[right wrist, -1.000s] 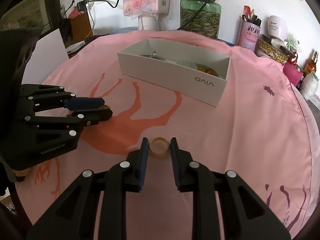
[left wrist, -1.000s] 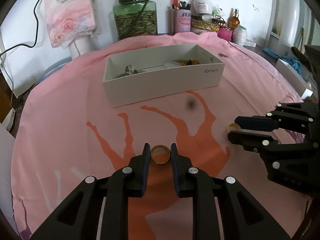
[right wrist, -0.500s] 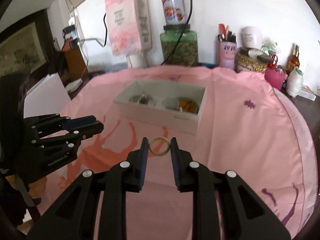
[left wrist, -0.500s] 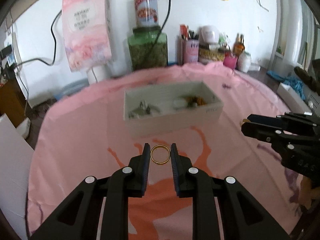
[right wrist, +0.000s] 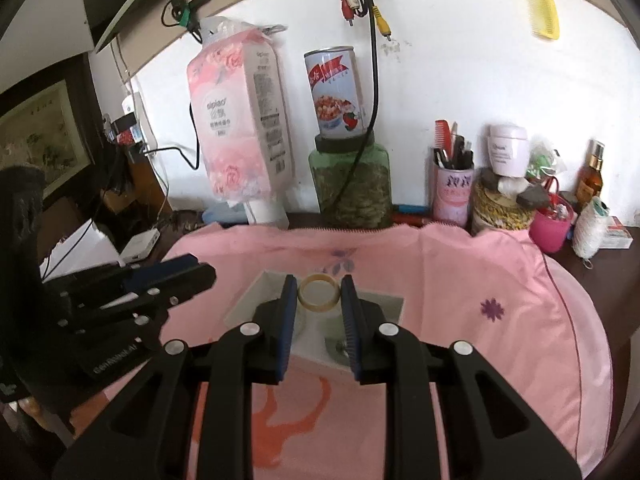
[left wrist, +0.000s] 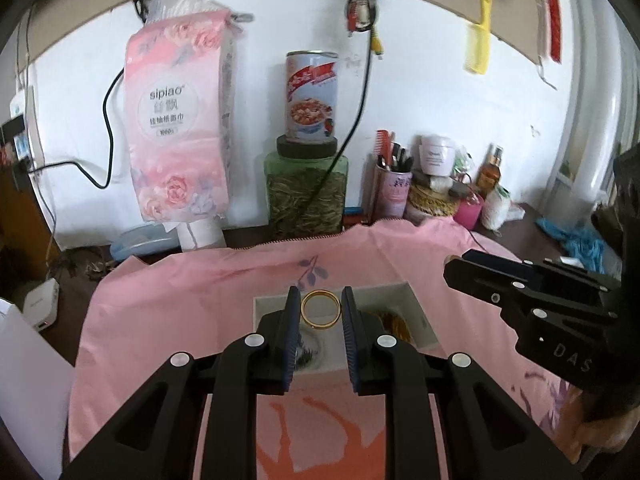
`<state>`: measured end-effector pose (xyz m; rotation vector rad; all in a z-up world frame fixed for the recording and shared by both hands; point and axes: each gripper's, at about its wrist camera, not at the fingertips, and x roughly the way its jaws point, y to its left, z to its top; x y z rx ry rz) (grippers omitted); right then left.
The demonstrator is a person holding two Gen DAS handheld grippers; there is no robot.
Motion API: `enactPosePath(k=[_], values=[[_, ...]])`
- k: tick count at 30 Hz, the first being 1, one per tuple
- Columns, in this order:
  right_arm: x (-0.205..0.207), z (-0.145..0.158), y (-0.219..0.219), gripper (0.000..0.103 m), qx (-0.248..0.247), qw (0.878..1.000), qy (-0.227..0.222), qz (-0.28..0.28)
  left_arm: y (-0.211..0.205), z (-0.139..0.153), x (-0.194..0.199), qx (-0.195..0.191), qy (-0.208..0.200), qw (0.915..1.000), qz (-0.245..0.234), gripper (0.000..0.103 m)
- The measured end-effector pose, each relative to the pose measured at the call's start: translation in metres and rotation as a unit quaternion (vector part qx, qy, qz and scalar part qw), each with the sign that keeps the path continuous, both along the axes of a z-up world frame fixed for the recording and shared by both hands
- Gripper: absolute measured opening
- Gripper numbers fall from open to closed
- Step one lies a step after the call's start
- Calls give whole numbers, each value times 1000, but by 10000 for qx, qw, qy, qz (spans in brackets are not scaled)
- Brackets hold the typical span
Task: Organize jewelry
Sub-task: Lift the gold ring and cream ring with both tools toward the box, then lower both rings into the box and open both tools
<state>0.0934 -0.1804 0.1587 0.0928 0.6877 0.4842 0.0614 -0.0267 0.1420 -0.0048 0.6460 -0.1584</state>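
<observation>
1. White wall backs the left wrist view, with a tissue pack (left wrist: 180, 120), a tin can (left wrist: 312, 98) on a green jar (left wrist: 306, 194), and a pen cup (left wrist: 390, 194) along the table's far edge.
2. A pink cloth (left wrist: 180, 312) covers the table; a white box (left wrist: 404, 304) sits near its middle.
3. The left gripper (left wrist: 320, 308) is clamped on a gold ring (left wrist: 320, 307), held above the box.
4. The right gripper (left wrist: 532, 292) reaches in from the right edge.
5. From the right wrist view, the same wall, can (right wrist: 336, 92) and jar (right wrist: 352, 184) line the far edge.
6. The right gripper (right wrist: 319, 294) pinches a pale ring (right wrist: 319, 293) over the box (right wrist: 384, 304).
7. The left gripper (right wrist: 160, 280) shows at the left edge, over the cloth (right wrist: 480, 280).
</observation>
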Motion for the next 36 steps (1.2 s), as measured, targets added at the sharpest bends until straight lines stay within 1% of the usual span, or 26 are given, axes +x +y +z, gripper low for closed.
enactPosePath(k=[3, 5, 9, 14, 19, 25, 27, 28, 29, 33, 34, 36], values=[[14, -7, 7, 22, -14, 10000, 80, 15, 7, -9, 16, -110, 119, 9998, 90, 21], [24, -18, 13, 22, -90, 9998, 188, 38, 11, -18, 24, -132, 228, 9996, 140, 21], [38, -46, 20, 22, -269, 9986, 462, 41, 17, -46, 41, -177, 556, 9981, 175, 21], [53, -77, 23, 22, -485, 9957, 787, -5, 18, -79, 58, -108, 989, 9949, 156, 21], [63, -98, 23, 22, -605, 9930, 1011, -73, 16, -95, 65, 10, 1163, 9931, 139, 21], [69, -110, 19, 22, -561, 9904, 1256, -126, 14, -102, 68, 72, 1247, 9921, 150, 22], [68, -109, 17, 22, -529, 9905, 1263, -130, 15, -101, 67, 9, 1251, 9920, 151, 27], [67, -107, 16, 24, -516, 9908, 1242, -141, 15, -99, 68, -1, 1234, 9922, 170, 34], [66, -105, 15, 28, -499, 9912, 1219, -153, 16, -97, 67, -26, 1202, 9926, 175, 38], [62, -96, 13, 33, -426, 9928, 1106, -194, 16, -90, 63, -33, 1103, 9937, 211, 47], [62, -94, 12, 34, -410, 9930, 1092, -195, 16, -88, 62, -43, 1082, 9939, 213, 48], [59, -90, 12, 40, -380, 9936, 1045, -200, 18, -84, 61, -84, 1054, 9941, 219, 53]])
